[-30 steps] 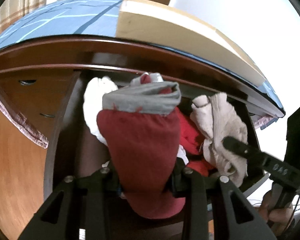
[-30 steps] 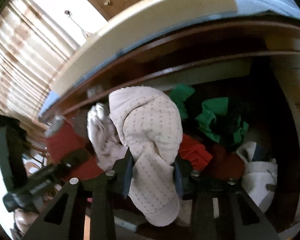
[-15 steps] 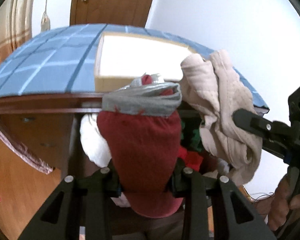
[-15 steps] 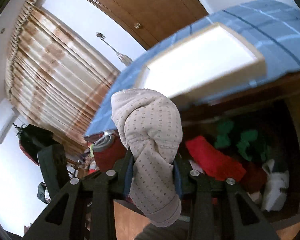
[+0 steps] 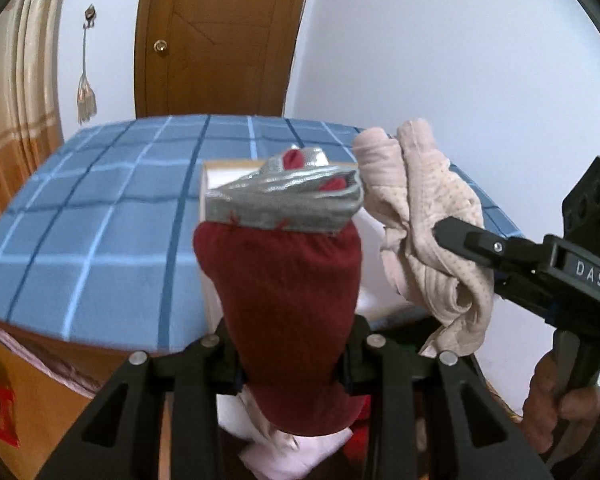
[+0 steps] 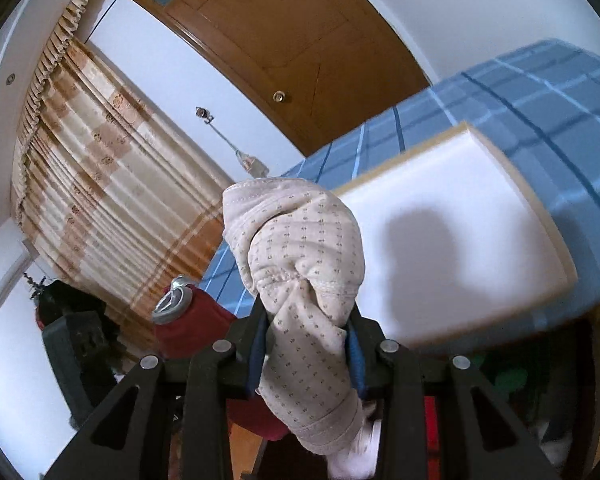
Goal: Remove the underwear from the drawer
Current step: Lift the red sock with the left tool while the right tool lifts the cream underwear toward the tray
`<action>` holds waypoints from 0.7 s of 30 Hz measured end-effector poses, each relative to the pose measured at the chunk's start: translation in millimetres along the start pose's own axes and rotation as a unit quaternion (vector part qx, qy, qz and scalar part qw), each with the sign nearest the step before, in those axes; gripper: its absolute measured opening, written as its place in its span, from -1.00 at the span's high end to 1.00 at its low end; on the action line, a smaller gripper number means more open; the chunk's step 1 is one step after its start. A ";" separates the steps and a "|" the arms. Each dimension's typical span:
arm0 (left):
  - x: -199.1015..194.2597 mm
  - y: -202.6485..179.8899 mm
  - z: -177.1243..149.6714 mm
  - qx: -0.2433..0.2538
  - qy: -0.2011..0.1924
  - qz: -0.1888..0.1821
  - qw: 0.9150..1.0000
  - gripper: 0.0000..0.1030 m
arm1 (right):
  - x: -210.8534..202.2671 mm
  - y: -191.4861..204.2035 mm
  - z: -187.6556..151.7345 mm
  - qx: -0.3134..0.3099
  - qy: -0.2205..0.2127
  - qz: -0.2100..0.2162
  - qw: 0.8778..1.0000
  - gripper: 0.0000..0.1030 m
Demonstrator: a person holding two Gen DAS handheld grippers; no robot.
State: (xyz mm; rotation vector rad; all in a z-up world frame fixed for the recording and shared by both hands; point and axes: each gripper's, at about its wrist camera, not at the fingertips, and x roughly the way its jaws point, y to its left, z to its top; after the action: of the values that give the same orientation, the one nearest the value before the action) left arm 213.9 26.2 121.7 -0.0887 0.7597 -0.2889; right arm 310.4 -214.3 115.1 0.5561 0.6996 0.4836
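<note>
Dark red underwear [image 5: 292,300] with a grey waistband hangs clamped in my left gripper [image 5: 292,364], lifted above the bed's edge. Beige dotted underwear [image 6: 304,264] is pinched in my right gripper [image 6: 308,344], also raised. In the left wrist view the right gripper [image 5: 456,236] comes in from the right with the beige underwear [image 5: 428,216] beside the red pair. The right wrist view shows the red underwear [image 6: 196,320] at its left. The open drawer [image 6: 572,392] lies low in that view, with green [image 6: 508,376], red and white clothes in it.
A bed with a blue checked cover [image 5: 100,220] fills the middle, with a white flat board [image 6: 452,232] on it. Behind are a wooden door [image 5: 220,36], striped curtains [image 6: 112,184] and white walls. A hand [image 5: 556,396] grips the right tool's handle. White clothes [image 5: 284,452] lie below.
Both grippers have risen out of the drawer with their garments still clamped. The drawer has dropped to the bottom of the views, and the bed top and door have come into sight.
</note>
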 end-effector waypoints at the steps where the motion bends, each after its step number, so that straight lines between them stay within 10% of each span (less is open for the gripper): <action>1: 4.6 0.8 6.3 0.003 0.000 0.002 1.000 0.38 | 7.9 0.5 8.3 -0.002 -0.006 -0.007 1.000 0.29; 12: 78.7 15.3 79.0 0.044 0.017 0.047 0.998 0.38 | 100.3 -15.3 68.3 0.014 -0.014 -0.067 0.998 0.28; 21: 159.5 44.0 103.2 0.029 0.103 0.069 0.992 0.42 | 170.6 -36.6 84.3 0.055 0.033 -0.109 0.992 0.28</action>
State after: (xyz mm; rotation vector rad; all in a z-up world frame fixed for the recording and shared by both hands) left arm 404.7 19.5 82.1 0.0491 0.9579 -0.1906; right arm 492.5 -168.4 67.0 0.5611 0.8433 0.2621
